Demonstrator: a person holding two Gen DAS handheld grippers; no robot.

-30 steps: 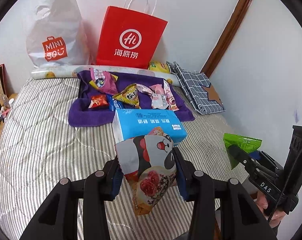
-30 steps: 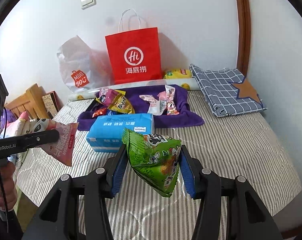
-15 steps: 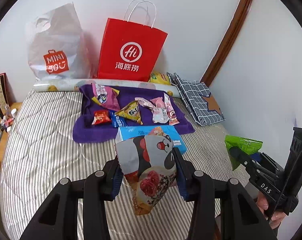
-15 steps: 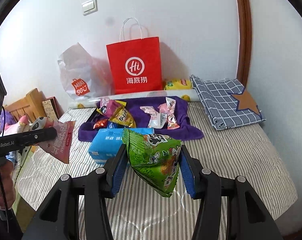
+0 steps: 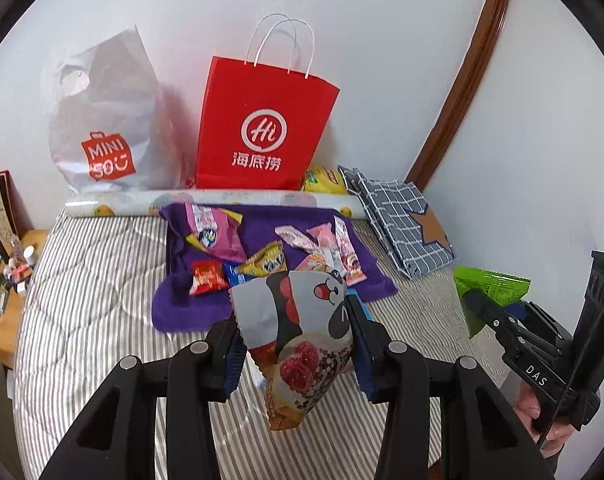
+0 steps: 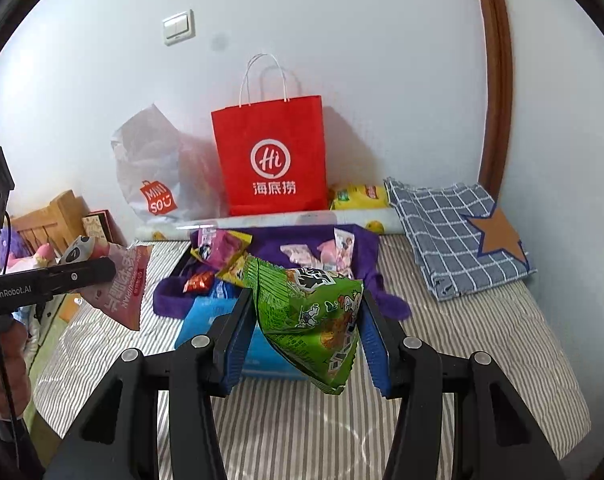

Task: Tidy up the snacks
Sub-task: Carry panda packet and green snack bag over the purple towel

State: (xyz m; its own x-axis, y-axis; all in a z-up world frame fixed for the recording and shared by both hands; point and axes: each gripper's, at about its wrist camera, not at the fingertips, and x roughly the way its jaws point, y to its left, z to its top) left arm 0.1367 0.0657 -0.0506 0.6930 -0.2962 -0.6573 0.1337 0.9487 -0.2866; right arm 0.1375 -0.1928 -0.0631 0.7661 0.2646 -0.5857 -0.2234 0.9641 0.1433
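The left gripper is clamped on a grey-and-pink panda-print foil snack bag, held clear above the striped quilted mattress; the right gripper is clamped on a crinkled green foil snack packet, likewise off the bed; compared with a second earlier, both grips are unchanged, but both views have risen and drawn back, so the light-blue tissue pack now sits largely hidden behind the held bags; the remaining small packets lie on the purple towel at the far middle; the red paper carrier bag and white plastic shopping bag stand against the far wall.
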